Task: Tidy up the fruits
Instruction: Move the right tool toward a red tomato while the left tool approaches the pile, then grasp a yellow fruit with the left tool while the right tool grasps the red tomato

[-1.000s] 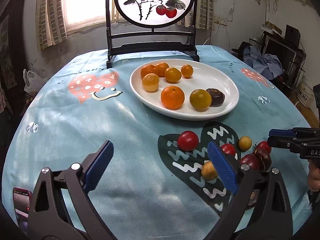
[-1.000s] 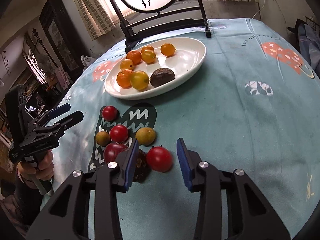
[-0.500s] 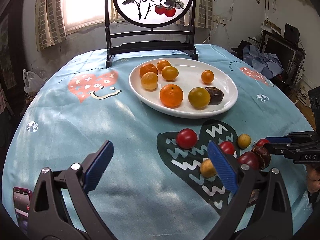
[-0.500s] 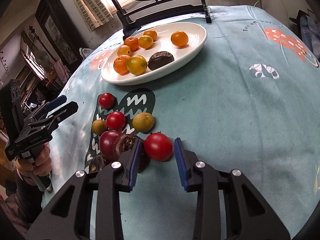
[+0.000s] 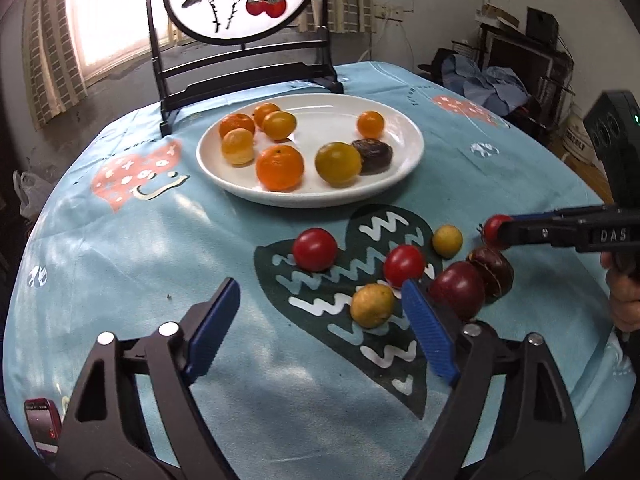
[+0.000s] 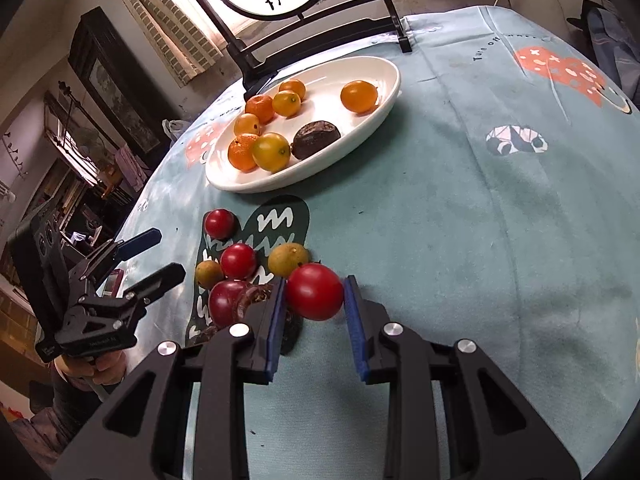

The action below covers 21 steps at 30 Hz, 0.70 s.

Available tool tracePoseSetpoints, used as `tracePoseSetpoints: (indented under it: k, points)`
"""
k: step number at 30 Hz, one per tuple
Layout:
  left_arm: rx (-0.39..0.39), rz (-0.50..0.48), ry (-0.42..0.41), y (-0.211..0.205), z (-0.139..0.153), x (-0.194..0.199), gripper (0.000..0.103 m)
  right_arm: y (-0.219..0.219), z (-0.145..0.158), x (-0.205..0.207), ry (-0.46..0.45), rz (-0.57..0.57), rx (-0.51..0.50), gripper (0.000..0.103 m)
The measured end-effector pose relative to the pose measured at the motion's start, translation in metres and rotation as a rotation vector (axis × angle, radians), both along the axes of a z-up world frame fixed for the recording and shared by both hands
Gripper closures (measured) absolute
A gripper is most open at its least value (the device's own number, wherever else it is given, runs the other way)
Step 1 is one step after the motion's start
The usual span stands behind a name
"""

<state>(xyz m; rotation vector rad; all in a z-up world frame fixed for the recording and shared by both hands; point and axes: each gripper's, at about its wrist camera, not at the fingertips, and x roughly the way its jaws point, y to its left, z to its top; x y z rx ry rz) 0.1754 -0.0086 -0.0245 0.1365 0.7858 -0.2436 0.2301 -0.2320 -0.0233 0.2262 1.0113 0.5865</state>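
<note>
I see the right hand-held gripper (image 6: 314, 312) with its blue pads on both sides of a red tomato (image 6: 314, 291), pinching it; whether it's off the counter (image 6: 460, 220) I can't tell. Left hand-held gripper (image 5: 320, 332) is spread wide, nothing in it, low over the teal cloth. Loose fruits sit just left of the held tomato: two red tomatoes, two yellow fruits, a dark red plum (image 6: 226, 300). White plate (image 6: 384, 92) further back holds oranges and a dark fruit.
</note>
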Motion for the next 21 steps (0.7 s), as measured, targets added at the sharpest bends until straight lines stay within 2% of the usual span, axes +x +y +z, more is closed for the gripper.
tracePoseSetpoints:
  k: [2, 4, 9, 14, 21]
  points:
    - [0.01, -0.041, 0.029, -0.008, -0.006, 0.0, 0.042, 0.001, 0.0, 0.0, -0.003, 0.001, -0.009, 0.074]
    - [0.019, -0.07, 0.05, -0.013, -0.011, 0.0, 0.048, 0.002, 0.0, 0.0, -0.007, 0.001, -0.011, 0.074]
    - [0.046, -0.086, 0.057, -0.019, -0.018, 0.001, 0.05, 0.002, 0.0, 0.0, -0.01, -0.005, -0.015, 0.074]
    - [0.036, -0.098, 0.072, -0.02, -0.02, 0.006, 0.066, 0.003, 0.001, -0.001, -0.02, -0.007, -0.026, 0.074]
    - [0.046, -0.114, 0.084, -0.024, -0.024, 0.009, 0.074, 0.004, 0.001, -0.002, -0.025, -0.004, -0.023, 0.074]
